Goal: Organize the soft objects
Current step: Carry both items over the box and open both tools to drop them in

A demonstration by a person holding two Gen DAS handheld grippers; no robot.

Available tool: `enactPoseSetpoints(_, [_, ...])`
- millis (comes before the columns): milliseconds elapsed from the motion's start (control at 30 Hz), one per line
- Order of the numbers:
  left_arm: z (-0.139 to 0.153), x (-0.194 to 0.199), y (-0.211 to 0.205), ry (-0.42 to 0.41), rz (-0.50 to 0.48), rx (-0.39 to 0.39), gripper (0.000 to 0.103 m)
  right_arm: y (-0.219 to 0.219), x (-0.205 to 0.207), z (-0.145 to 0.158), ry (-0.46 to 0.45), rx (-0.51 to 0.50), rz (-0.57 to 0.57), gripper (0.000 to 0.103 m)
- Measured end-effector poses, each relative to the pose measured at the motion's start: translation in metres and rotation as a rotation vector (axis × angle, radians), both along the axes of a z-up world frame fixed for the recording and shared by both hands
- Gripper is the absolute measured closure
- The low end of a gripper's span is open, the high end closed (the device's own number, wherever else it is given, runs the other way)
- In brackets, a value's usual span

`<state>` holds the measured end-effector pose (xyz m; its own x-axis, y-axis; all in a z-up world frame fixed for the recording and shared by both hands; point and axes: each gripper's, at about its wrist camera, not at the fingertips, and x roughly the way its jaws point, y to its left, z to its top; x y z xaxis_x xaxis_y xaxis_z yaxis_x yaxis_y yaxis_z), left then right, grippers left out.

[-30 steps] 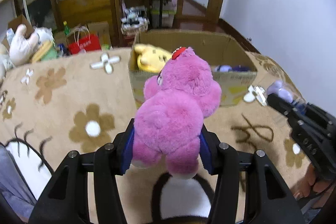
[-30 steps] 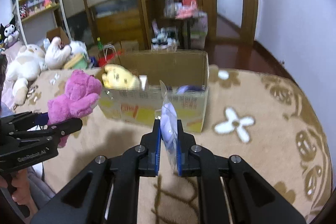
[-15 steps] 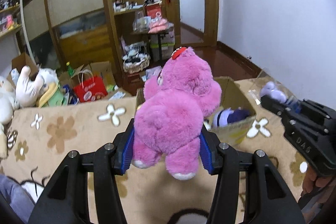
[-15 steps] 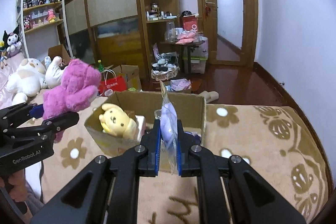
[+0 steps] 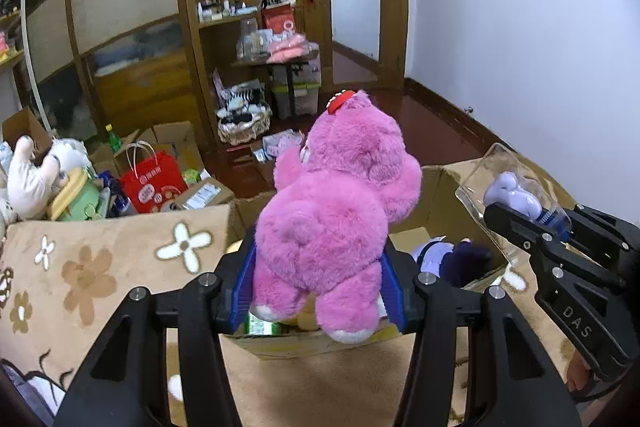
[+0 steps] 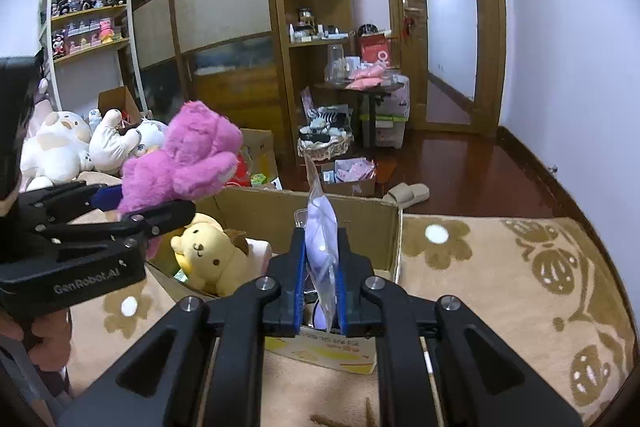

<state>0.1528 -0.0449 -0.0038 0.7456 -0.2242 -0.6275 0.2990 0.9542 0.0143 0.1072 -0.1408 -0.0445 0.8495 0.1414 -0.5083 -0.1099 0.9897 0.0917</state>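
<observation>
My left gripper (image 5: pixel 316 291) is shut on a pink plush bear (image 5: pixel 336 219), holding it up over the open cardboard box (image 5: pixel 440 195). From the right wrist view the same bear (image 6: pixel 188 155) hangs above the box's left corner. My right gripper (image 6: pixel 320 275) is shut on a clear plastic bag with a pale purple soft toy (image 6: pixel 320 235) inside, over the near side of the box (image 6: pixel 360 215). A yellow plush dog (image 6: pixel 208 255) lies inside the box, and a purple and dark blue plush (image 5: pixel 452 255) lies at its right end.
The box sits on a beige blanket with flower prints (image 6: pixel 500 267). White plush toys (image 6: pixel 80 143) are piled at the left. A red paper bag (image 5: pixel 152 179), small boxes and a basket (image 6: pixel 324 143) stand on the dark wood floor before the shelves. A slipper (image 6: pixel 408 193) lies beyond the box.
Both grippers have risen and moved forward over the box, each keeping its hold. The box now lies lower and closer under the bear and the bag.
</observation>
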Motion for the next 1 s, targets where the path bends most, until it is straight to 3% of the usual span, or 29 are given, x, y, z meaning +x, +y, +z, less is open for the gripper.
enactPoseSetpoints(200, [-0.020, 0.019, -0.008, 0.024, 0.004, 0.031, 0.051, -0.004, 0.014, -0.018, 0.032, 0.030, 0.010, 0.089])
enactPoseSetpoints(433, [-0.035, 0.026, -0.006, 0.046, -0.007, -0.012, 0.041, -0.006, 0.022, -0.028, 0.060, 0.040, 0.018, 0.087])
enactPoseSetpoints(500, [-0.038, 0.028, -0.004, 0.059, -0.002, -0.021, 0.037, -0.008, 0.024, -0.029, 0.064, 0.046, 0.009, 0.082])
enactPoseSetpoints(567, [-0.038, 0.028, -0.003, 0.055, 0.004, -0.024, 0.033, -0.010, 0.026, -0.029, 0.067, 0.058, 0.003, 0.070])
enactPoseSetpoints(700, [-0.032, 0.023, 0.001, 0.042, 0.013, -0.035, 0.020, -0.013, 0.022, -0.029, 0.064, 0.058, -0.008, 0.064])
enactPoseSetpoints(733, [-0.030, 0.021, 0.002, 0.037, 0.017, -0.036, 0.017, -0.013, 0.019, -0.028, 0.062, 0.058, -0.012, 0.058])
enactPoseSetpoints(767, [-0.028, 0.018, 0.003, 0.030, 0.023, -0.033, 0.016, -0.014, 0.017, -0.026, 0.057, 0.060, -0.017, 0.050])
enactPoseSetpoints(1000, [-0.020, 0.001, 0.020, 0.042, 0.066, -0.035, 0.013, -0.015, -0.006, -0.011, 0.019, 0.049, -0.040, 0.036])
